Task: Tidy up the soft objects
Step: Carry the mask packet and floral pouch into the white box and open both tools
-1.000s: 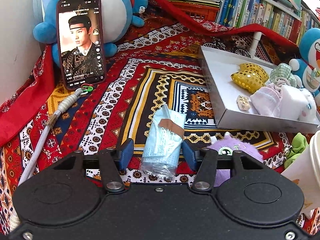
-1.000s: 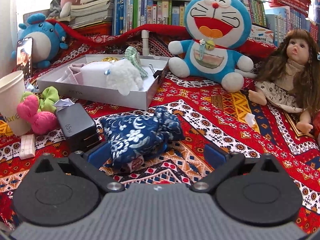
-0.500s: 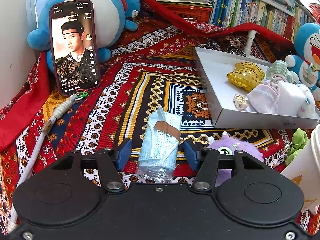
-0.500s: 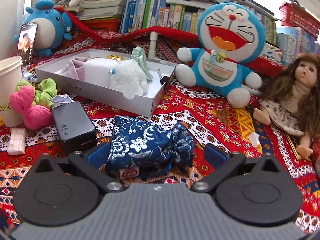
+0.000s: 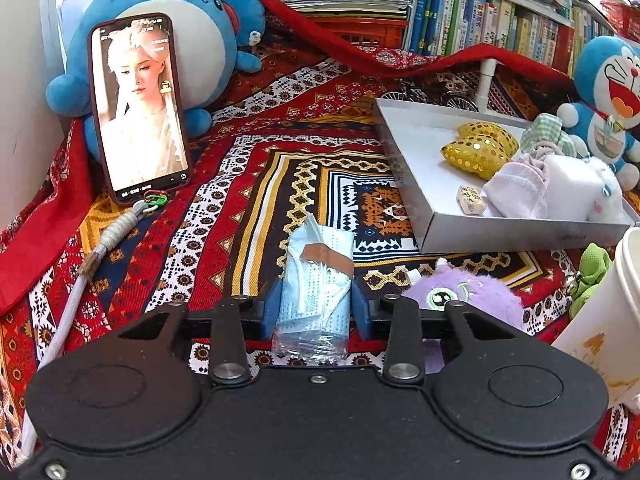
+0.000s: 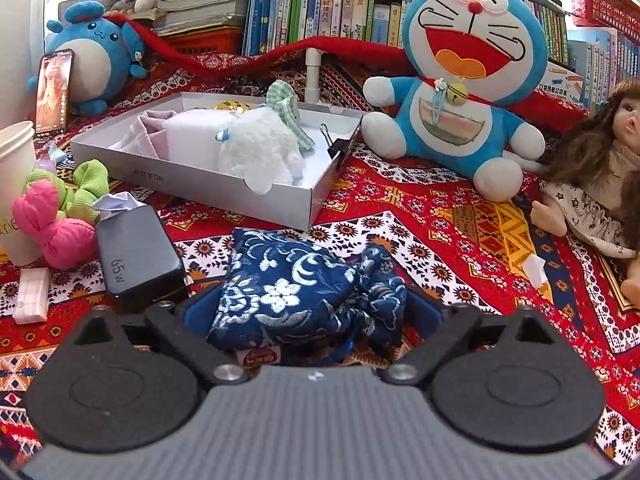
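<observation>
The mask packet (image 5: pixel 316 288), lying lengthwise along the left gripper (image 5: pixel 316 312), is being clamped by closing jaws; the blue pouch (image 6: pixel 304 288) is being straddled crosswise by the right gripper (image 6: pixel 312 316), its closing jaws not visibly pressing.

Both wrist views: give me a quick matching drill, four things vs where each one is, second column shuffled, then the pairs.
Things:
1. pack of face masks
2. blue flowered pouch
3. phone
4. gold sequin star

Places:
A. inside the grey box
B. between the fingers of the left hand-held gripper
C. leaning upright on the round blue plush
D. between the fingers of the right hand-held gripper

Pairs: 1-B, 2-D, 3-C, 4-A
</observation>
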Demonstrator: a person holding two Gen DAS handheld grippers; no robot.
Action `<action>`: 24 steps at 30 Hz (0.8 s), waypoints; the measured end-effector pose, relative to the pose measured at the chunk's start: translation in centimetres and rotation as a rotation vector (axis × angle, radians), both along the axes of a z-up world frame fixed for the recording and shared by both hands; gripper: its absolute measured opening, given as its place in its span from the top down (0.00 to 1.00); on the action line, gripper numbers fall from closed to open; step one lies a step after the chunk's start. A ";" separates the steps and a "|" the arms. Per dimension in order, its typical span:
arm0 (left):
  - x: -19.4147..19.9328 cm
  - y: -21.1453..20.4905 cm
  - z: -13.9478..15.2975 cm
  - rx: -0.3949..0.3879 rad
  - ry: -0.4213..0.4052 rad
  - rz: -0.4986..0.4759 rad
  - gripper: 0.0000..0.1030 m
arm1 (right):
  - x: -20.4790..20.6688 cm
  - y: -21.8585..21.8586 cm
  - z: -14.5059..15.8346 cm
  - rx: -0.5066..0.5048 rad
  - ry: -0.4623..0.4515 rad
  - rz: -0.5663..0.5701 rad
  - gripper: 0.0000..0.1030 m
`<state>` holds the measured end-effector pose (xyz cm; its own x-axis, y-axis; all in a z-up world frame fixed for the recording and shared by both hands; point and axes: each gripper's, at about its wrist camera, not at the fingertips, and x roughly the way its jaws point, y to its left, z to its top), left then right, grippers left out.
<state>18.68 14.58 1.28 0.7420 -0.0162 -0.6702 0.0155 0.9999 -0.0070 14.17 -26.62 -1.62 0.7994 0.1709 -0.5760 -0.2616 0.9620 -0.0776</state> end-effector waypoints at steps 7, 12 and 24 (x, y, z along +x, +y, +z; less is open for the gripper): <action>-0.1 -0.2 0.3 -0.012 0.000 -0.007 0.68 | -0.7 -0.4 0.7 0.008 -0.040 -0.020 0.19; -0.2 -0.5 1.2 -0.021 -0.011 -0.018 0.68 | -0.6 -1.4 1.7 0.035 -0.064 -0.066 0.22; 1.1 -1.0 5.3 -0.099 -0.036 -0.046 0.68 | 0.4 -2.2 4.8 0.074 -0.105 -0.099 0.24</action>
<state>19.78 13.61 6.59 0.7627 -0.1162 -0.6362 0.0639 0.9924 -0.1048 14.54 -28.78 3.22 0.8695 0.1272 -0.4773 -0.1596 0.9868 -0.0276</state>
